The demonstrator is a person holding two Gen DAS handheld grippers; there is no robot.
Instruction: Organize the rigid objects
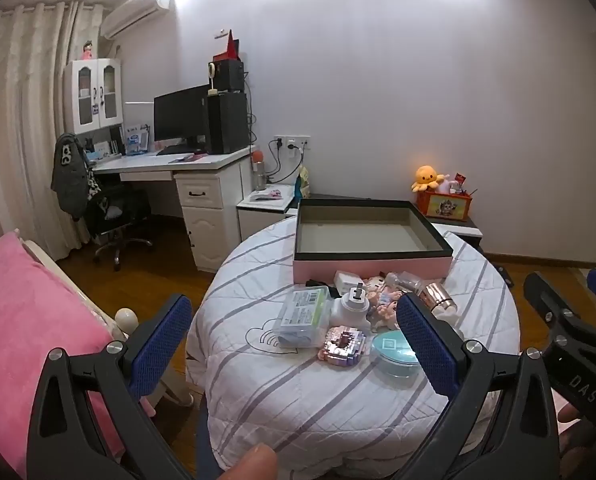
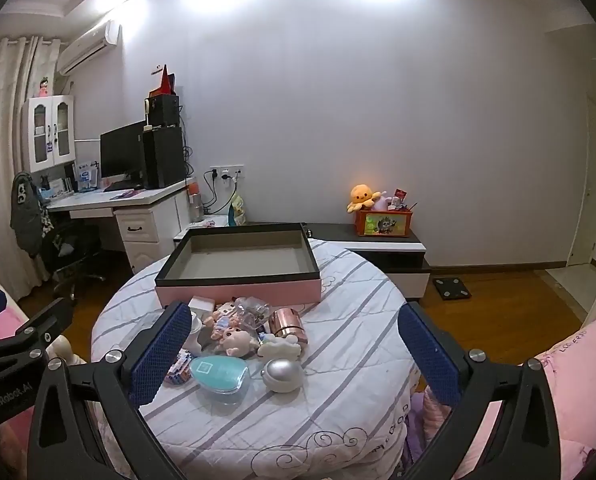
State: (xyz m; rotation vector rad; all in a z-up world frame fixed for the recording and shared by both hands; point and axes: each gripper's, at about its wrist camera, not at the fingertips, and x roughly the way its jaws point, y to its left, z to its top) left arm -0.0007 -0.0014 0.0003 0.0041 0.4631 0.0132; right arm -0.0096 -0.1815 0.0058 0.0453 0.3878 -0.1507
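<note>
Both pairs of fingers stand wide apart and hold nothing; the left gripper (image 1: 293,344) hangs over the near edge of the round surface (image 1: 281,404), and the right gripper (image 2: 293,354) hangs beside it at much the same height, its black frame showing at the right edge of the left wrist view.

Nearest the grippers lies a loose cluster of small rigid things on the striped cloth; a teal oval case (image 2: 218,374) and a silver ball-shaped container (image 2: 283,374) sit at the front, with a pink and purple brick-built model (image 1: 342,343) just to the left of the case; a clear plastic box with a green label (image 1: 302,316) lies at the left of the heap. Behind these come a white pump bottle (image 1: 352,307), some little dolls (image 2: 233,338), a rose-gold cylinder (image 2: 286,325) and a crumpled clear bag (image 2: 253,309); most of them touch or overlap.

Beyond the heap, close against it, stands the open pink box with a black rim (image 1: 372,262); it looks empty inside.

Judging by this, the sorting has barely started, or not at all; the step in hand seems to be choosing a first piece. The next move calls for lowering one gripper onto a piece at the front or edge of the pile, such as the teal case or the clear plastic box, closing on its narrow sides, and lifting it clear without dragging its neighbours; the round silver container may slip or roll.
</note>
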